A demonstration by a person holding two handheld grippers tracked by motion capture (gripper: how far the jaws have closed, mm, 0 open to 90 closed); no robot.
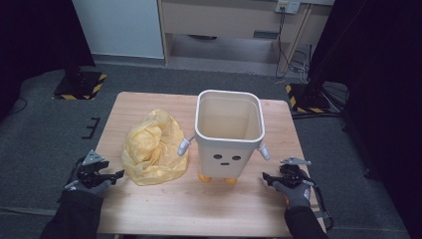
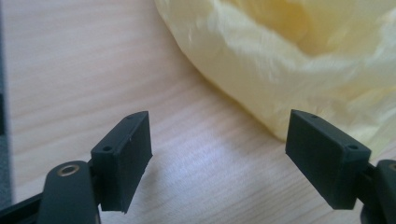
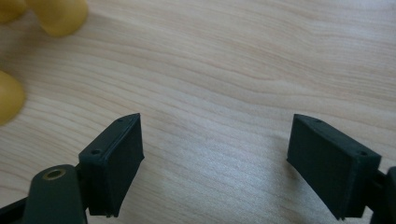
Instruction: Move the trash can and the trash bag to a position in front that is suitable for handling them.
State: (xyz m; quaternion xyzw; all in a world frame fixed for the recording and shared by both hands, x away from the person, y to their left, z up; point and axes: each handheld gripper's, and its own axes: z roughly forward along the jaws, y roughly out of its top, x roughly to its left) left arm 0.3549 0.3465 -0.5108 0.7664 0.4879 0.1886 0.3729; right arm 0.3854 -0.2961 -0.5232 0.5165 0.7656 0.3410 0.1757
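Table (image 1: pixel 164 209) contents: one yellow bag (image 1: pixel 152 149), one white bin (image 1: pixel 229 134). Bag lies just right of left gripper (image 1: pixel 117 175), bin left of right gripper (image 1: pixel 266 179). Both grippers wide open, empty.

A light wooden table (image 1: pixel 164 204) carries a crumpled yellow bag (image 1: pixel 153 148) beside a white bin (image 1: pixel 228 134).

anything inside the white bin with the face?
The white plastic bin with the face looks empty in the high view: bare inner walls, no liner. Its near wall hides the near part of the floor. The crumpled yellow plastic bag lies on the table beside it.
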